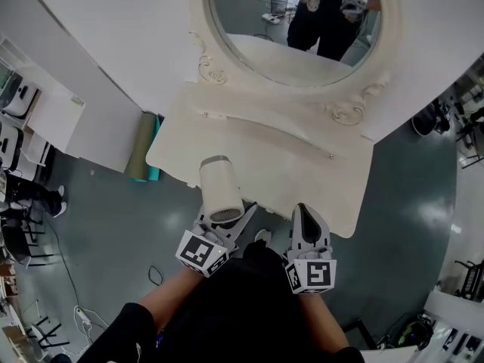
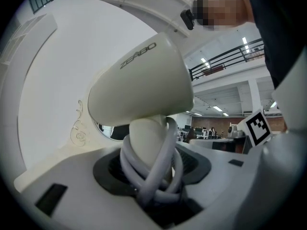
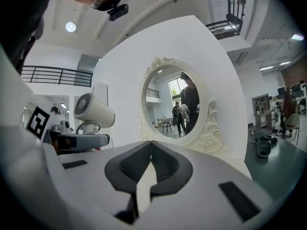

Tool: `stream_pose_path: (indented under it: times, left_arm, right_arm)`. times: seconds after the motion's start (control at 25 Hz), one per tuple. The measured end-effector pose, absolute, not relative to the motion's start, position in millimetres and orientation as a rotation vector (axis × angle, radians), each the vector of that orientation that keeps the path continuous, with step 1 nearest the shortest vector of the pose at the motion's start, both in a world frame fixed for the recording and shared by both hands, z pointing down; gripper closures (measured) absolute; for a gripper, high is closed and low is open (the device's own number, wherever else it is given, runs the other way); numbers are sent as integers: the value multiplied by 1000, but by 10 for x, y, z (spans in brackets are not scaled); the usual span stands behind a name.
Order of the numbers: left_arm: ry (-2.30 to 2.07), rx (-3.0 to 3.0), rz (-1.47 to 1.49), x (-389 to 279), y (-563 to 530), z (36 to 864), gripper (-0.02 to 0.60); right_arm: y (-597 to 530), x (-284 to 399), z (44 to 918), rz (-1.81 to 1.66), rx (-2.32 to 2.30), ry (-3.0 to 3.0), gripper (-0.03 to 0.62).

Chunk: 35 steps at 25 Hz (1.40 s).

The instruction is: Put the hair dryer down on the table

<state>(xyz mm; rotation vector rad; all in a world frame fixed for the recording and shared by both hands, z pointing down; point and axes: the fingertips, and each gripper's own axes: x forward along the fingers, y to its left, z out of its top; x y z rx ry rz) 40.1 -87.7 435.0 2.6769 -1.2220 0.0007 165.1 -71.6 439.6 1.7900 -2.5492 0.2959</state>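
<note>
Left gripper [image 2: 152, 178] pinches the handle of the hair dryer [image 2: 139, 85]; the grey cord [image 2: 165, 147] is wound around this handle, between the jaws. Held upright, the dryer has its barrel above the gripper, over the front edge of the white table [image 1: 302, 150], on its left part, in front of the oval mirror [image 1: 242, 13]. Near it, the right gripper [image 1: 306, 216] is empty, jaws pressed together.
</note>
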Motion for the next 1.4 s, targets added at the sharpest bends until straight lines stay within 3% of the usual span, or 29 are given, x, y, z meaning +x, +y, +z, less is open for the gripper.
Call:
stream_pose_path:
  times: [0.56, 1.4]
  left_arm:
    - [-1296, 2514, 12, 446, -1493, 4773, 354]
    - [-1243, 2367, 347, 139, -2212, 6053, 354]
  right_arm:
    - [-1237, 1653, 4496, 269, 1744, -2558, 577]
    - [-1727, 1374, 4720, 304, 1696, -2483, 577]
